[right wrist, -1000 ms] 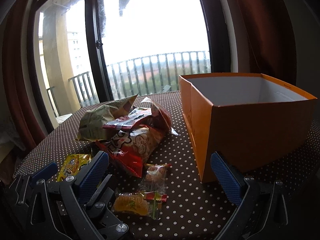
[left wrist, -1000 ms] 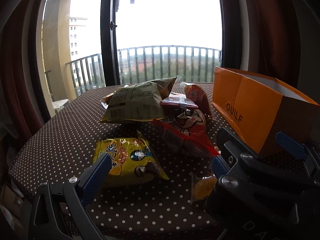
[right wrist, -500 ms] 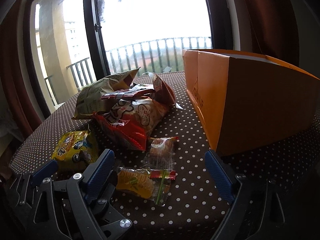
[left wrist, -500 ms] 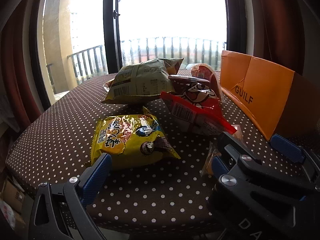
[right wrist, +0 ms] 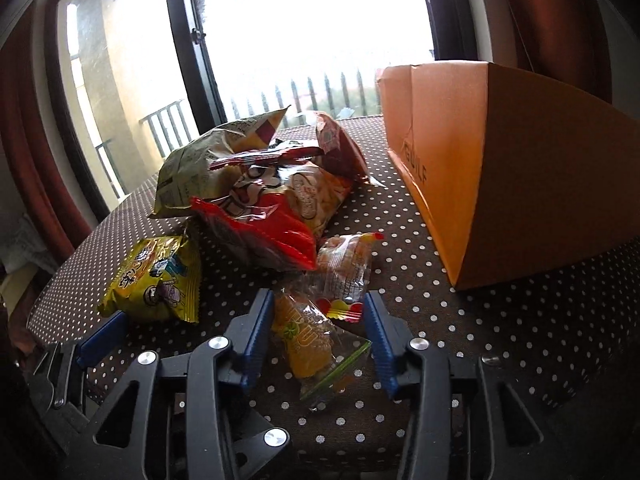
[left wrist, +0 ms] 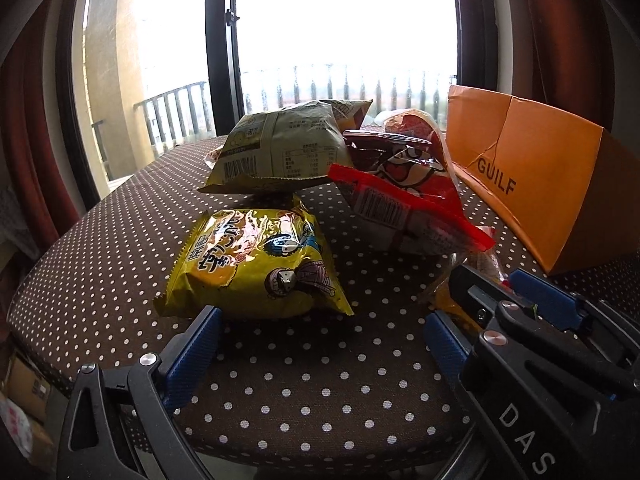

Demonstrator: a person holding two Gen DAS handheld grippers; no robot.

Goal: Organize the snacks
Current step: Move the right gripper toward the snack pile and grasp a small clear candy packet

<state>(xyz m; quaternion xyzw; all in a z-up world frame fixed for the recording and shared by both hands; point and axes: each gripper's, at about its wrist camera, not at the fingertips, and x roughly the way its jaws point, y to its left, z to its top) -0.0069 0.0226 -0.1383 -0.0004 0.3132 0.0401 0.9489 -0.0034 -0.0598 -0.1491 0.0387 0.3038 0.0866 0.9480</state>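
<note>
My right gripper is open, its blue fingers on either side of a small clear packet with an orange-yellow snack lying on the table. A second small clear packet lies just beyond it. My left gripper is open just short of a yellow cartoon snack bag, which also shows in the right wrist view. Behind lie a red-and-white chip bag and a pale green bag. An orange box marked GUILF stands at the right, also in the left wrist view.
The table has a brown cloth with white dots. Its near edge runs just under both grippers. A window with a dark frame and a balcony railing lie behind the table. Red curtains hang at the sides.
Both grippers have dropped lower and moved forward. The right gripper's fingers have narrowed around the orange-yellow packet. The left gripper has come closer to the yellow bag.
</note>
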